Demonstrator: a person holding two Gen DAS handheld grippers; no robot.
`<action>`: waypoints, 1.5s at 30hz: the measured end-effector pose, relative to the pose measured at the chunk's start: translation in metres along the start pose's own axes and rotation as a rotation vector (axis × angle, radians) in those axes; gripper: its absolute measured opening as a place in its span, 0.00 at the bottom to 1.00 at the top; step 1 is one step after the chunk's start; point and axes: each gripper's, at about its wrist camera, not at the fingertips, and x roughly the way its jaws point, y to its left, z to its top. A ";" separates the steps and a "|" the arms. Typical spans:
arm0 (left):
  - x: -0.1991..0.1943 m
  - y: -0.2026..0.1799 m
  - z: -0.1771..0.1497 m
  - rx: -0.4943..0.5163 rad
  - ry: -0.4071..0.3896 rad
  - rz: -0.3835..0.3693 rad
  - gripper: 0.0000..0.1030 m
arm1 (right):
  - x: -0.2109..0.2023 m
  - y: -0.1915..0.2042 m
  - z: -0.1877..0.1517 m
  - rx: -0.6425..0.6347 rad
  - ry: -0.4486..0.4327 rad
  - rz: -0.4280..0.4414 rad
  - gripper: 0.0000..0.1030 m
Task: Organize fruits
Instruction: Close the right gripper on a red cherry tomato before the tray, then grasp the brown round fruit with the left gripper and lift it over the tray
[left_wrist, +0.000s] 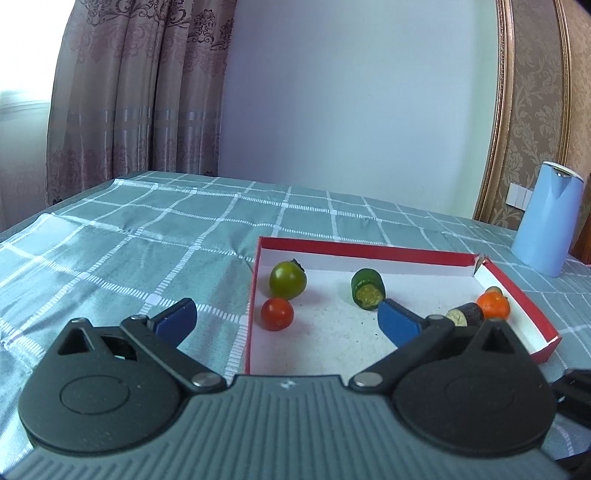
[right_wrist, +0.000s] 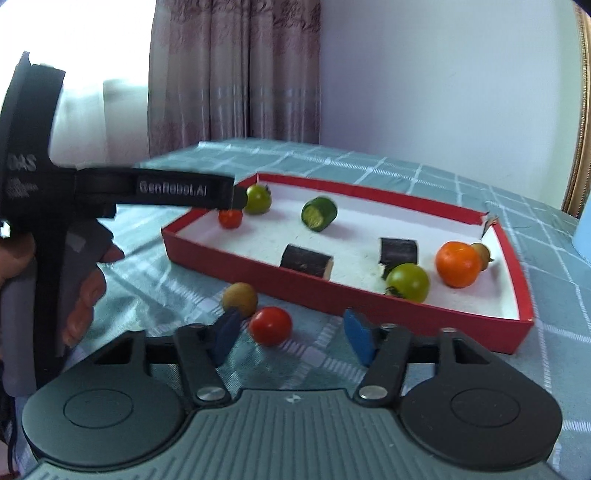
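A red box with a white floor lies on the checked cloth. It holds a green tomato, a small red tomato, a green cucumber piece, dark eggplant pieces, an orange fruit and a second green tomato. My left gripper is open over the box's left wall, the red tomato between its fingers. My right gripper is open just above the cloth in front of the box. A red tomato sits between its fingers and a brown longan lies by the left finger.
A light blue cylindrical container stands at the table's far right. Curtains and a wall are behind the table. The left gripper's body and the hand holding it fill the left of the right wrist view.
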 end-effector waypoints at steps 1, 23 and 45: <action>0.000 0.000 0.000 -0.001 -0.001 -0.001 1.00 | 0.002 0.000 0.001 0.003 0.008 0.007 0.44; -0.051 -0.035 -0.037 0.175 0.048 -0.063 1.00 | -0.013 -0.060 -0.014 0.179 0.013 -0.109 0.26; -0.014 -0.057 -0.042 0.231 0.215 -0.101 0.47 | -0.010 -0.058 -0.014 0.165 0.030 -0.100 0.26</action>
